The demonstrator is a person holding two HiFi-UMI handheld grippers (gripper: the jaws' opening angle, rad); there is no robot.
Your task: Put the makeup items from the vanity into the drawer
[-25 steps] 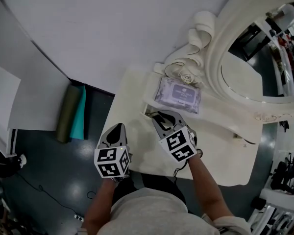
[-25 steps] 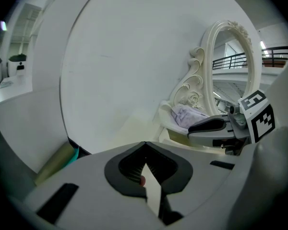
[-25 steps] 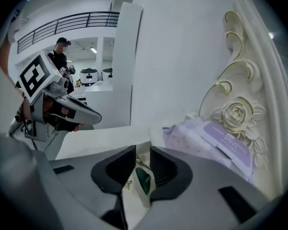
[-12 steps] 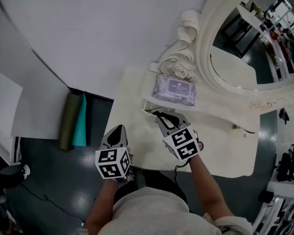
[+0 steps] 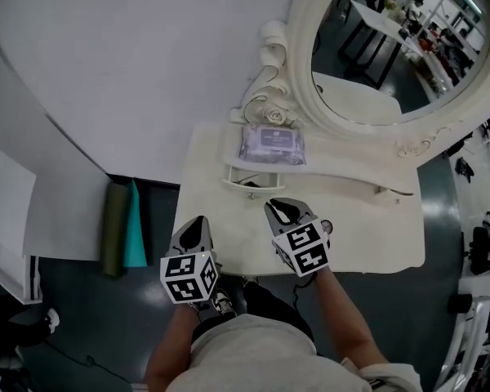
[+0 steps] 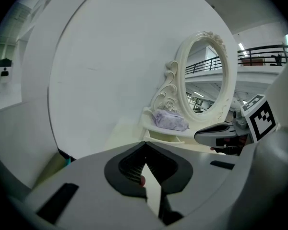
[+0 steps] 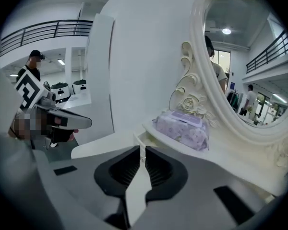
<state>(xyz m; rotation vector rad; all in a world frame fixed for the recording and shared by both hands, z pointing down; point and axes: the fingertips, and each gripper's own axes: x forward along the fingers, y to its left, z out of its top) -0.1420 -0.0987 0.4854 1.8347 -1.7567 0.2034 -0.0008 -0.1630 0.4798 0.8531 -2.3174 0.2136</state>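
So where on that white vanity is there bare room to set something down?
Widest bare patch: the right half of the tabletop, between the raised shelf and the front edge. The shelf is also free right of the wipes pack, under the mirror. A narrow strip lies left of the drawer. Crowded: around the pack and part-open drawer.

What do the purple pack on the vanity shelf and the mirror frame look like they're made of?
Purple pack: likely soft plastic film; it sags and wrinkles. Mirror frame: cream-painted carved wood or moulded resin, with smooth scrolls; cannot tell which.
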